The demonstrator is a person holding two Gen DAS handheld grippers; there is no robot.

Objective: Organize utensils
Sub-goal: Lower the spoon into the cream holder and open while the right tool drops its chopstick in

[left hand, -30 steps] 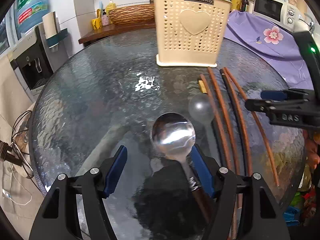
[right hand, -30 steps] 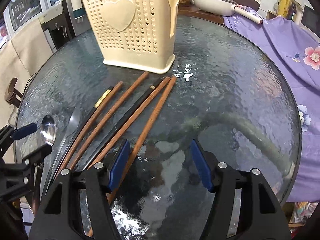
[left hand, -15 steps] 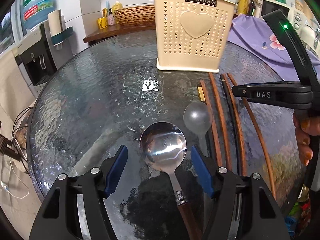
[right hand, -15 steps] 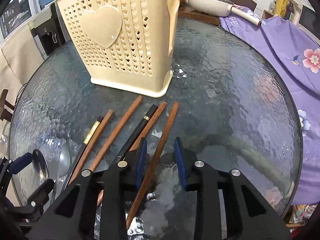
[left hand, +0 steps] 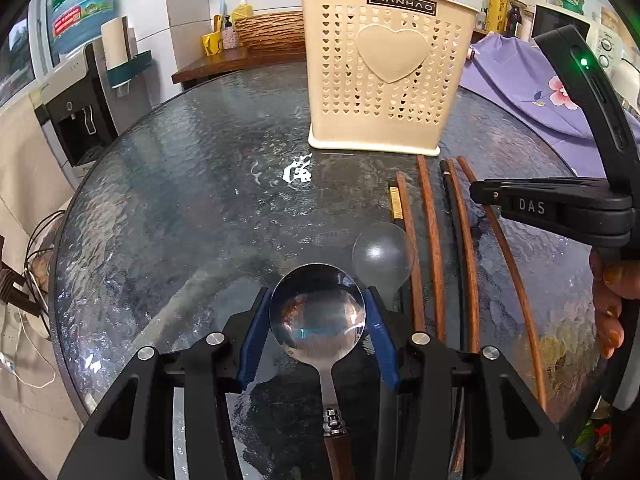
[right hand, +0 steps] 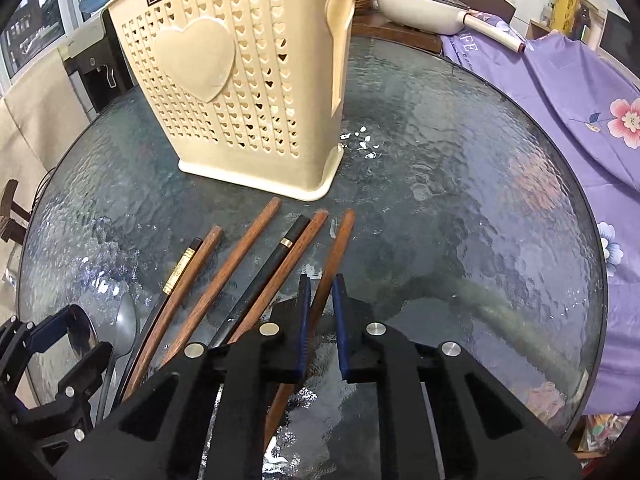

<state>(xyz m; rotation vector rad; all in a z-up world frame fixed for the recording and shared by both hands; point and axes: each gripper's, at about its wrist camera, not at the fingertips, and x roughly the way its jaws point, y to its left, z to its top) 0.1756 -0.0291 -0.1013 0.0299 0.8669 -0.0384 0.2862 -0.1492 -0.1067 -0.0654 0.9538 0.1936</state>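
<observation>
A cream perforated utensil holder [left hand: 384, 80] stands at the far side of the round glass table [left hand: 180, 200]; it also shows in the right wrist view [right hand: 240, 88]. My left gripper [left hand: 318, 308] is shut on the bowl of a shiny metal spoon [left hand: 318, 312] with a wooden handle. A second, dull spoon [left hand: 382, 256] lies beside it. Several brown and black chopsticks [left hand: 430, 240] lie in a row. My right gripper [right hand: 320, 296] is shut on the rightmost brown chopstick [right hand: 340, 244].
A purple flowered cloth [right hand: 560, 92] covers the right of the table's surroundings. A white pan [right hand: 420, 8] and a woven basket [left hand: 268, 32] sit on the counter behind. A water dispenser [left hand: 80, 100] stands left. The right gripper's body [left hand: 560, 208] reaches over the chopsticks.
Both grippers have closed: the left on the shiny spoon's bowl, the right on the rightmost chopstick. Both moved forward toward the holder.
</observation>
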